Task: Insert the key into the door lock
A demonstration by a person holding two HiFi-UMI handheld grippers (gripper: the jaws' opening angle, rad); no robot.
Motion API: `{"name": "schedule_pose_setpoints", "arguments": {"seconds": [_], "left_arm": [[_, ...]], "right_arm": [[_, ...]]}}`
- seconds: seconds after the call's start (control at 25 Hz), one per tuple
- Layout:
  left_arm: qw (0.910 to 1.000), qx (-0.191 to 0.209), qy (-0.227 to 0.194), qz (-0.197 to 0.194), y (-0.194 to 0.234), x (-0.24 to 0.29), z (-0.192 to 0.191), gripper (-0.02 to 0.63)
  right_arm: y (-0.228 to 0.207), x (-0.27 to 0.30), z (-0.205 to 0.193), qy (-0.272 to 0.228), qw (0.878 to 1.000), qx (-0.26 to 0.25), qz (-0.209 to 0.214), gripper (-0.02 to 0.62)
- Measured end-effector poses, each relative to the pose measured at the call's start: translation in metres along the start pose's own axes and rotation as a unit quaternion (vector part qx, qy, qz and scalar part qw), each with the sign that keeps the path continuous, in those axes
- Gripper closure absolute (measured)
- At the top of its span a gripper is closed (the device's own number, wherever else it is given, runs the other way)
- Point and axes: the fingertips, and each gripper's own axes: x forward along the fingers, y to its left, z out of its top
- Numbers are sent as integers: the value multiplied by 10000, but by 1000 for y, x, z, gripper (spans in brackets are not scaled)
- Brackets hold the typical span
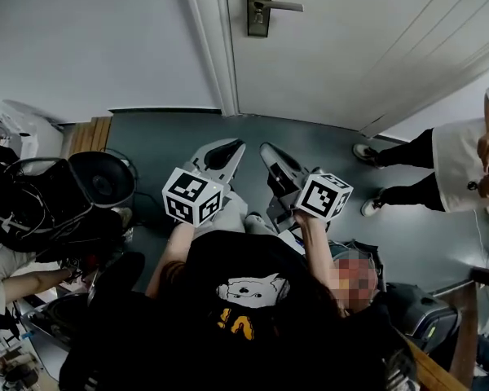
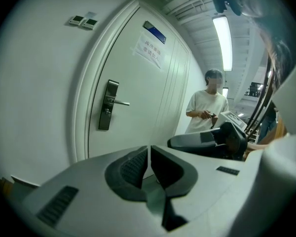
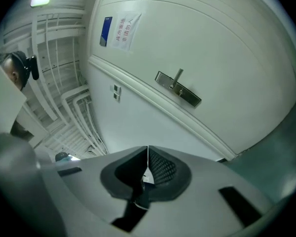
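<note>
My left gripper (image 2: 149, 151) has its jaws pressed together on nothing. It points at the door (image 2: 138, 112), with the lock (image 2: 107, 105) well ahead and up to the left. I'd judge it is shut simply as the spare hand. The right gripper (image 3: 148, 152) is closed too. A pale sliver sits deep between its pads, too small for me to call it the key. I see no key at the lock, which is small from here. A bystander (image 1: 440, 165) stands at the right.
</note>
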Motion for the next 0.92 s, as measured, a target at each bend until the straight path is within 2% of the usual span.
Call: {"name": "schedule_pose_setpoints", "arguments": {"seconds": [0.44, 0.92], "left_arm": [[9999, 107, -102, -78, -19, 1, 0, 583], [9998, 184, -93, -43, -24, -5, 1, 583]], "right_arm": [[7, -13, -4, 51, 9989, -460, 7, 589], [11, -19, -5, 41, 9986, -536, 25, 589]]}}
